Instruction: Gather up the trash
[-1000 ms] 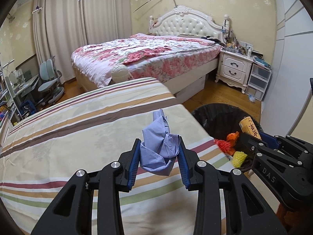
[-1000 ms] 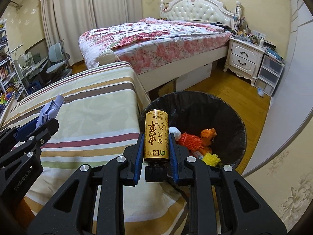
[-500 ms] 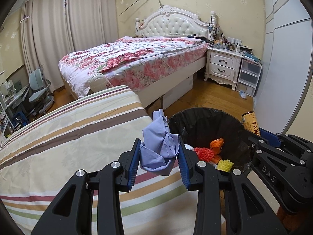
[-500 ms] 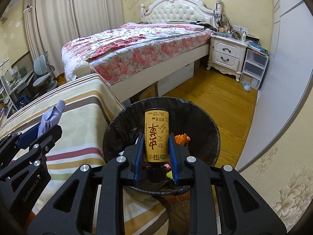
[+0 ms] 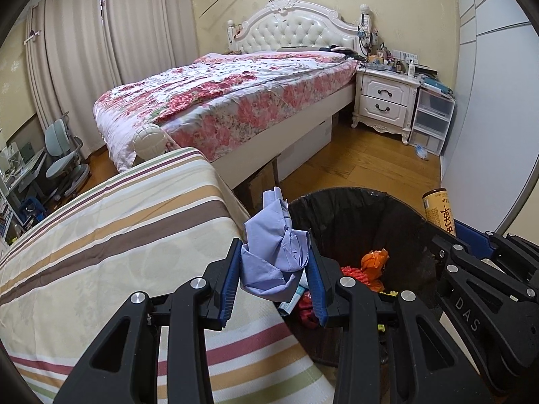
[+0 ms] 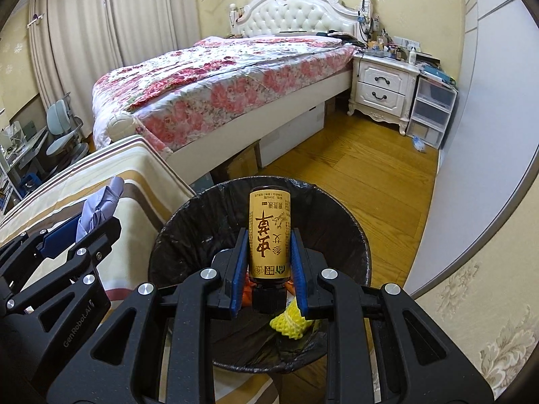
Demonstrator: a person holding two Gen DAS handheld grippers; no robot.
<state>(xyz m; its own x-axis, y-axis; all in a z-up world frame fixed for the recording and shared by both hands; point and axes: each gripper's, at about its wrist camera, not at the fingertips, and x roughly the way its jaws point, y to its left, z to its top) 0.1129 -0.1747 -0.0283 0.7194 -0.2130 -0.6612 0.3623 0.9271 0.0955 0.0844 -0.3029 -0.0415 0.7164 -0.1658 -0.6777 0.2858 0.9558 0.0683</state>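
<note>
We are seeing two grippers, each holding one item. The left gripper (image 5: pixel 274 281) is clamping one crumpled lilac paper wad (image 5: pixel 276 256) between its blue fingers (image 5: pixel 232 282), fingers set fairly narrow around it; the wad is hanging over the edge where the striped tabletop (image 5: pixel 118 235) meets the bin. The right gripper (image 6: pixel 269 269) is pinching one small brown bottle (image 6: pixel 269 232) with a yellow label, fingers (image 6: pixel 240 269) pressed tight on its sides, cap end down toward the camera, bottle sitting directly above the bin opening. One round trash bin (image 6: pixel 188 229) with a black liner is standing on the wooden floor (image 6: pixel 370 175), touching the tabletop's draped edge. Inside we are counting one orange piece (image 5: pixel 374 259), one red netted piece (image 5: pixel 353 272), one yellow foam net (image 6: pixel 289 323), plus some paper scraps we cannot tell apart. Behind: one bed (image 5: pixel 229 101) with floral cover, one white nightstand (image 5: pixel 384 101) with two drawers, one clear drawer unit (image 5: pixel 431 118), two pale chairs (image 5: pixel 64 158) at left.
</note>
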